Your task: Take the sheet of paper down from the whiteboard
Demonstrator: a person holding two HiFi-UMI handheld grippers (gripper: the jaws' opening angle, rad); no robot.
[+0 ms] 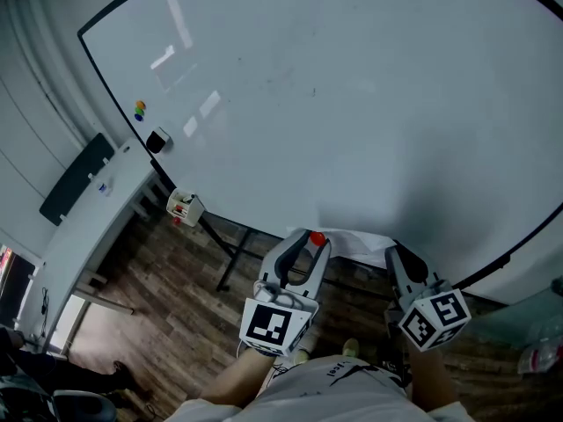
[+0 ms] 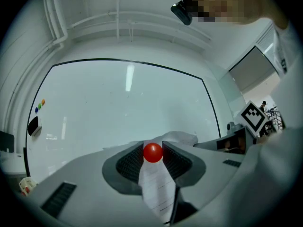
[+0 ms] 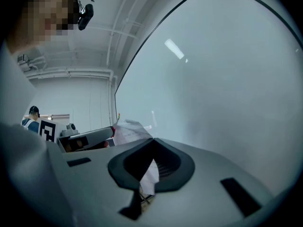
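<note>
Paper [image 1: 361, 243] mostly hidden; left tongs [image 1: 308, 244] clamp red magnet [image 2: 153, 152], right tongs [image 3: 152, 146] paper

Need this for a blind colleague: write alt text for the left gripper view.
The left gripper clamps a red ball, with a sheet of paper running between its jaws beneath it. Behind stands a wide whiteboard.

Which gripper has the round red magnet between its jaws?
The left gripper: its jaws pinch the round red magnet and white paper sheet; the right gripper holds only paper.
</note>
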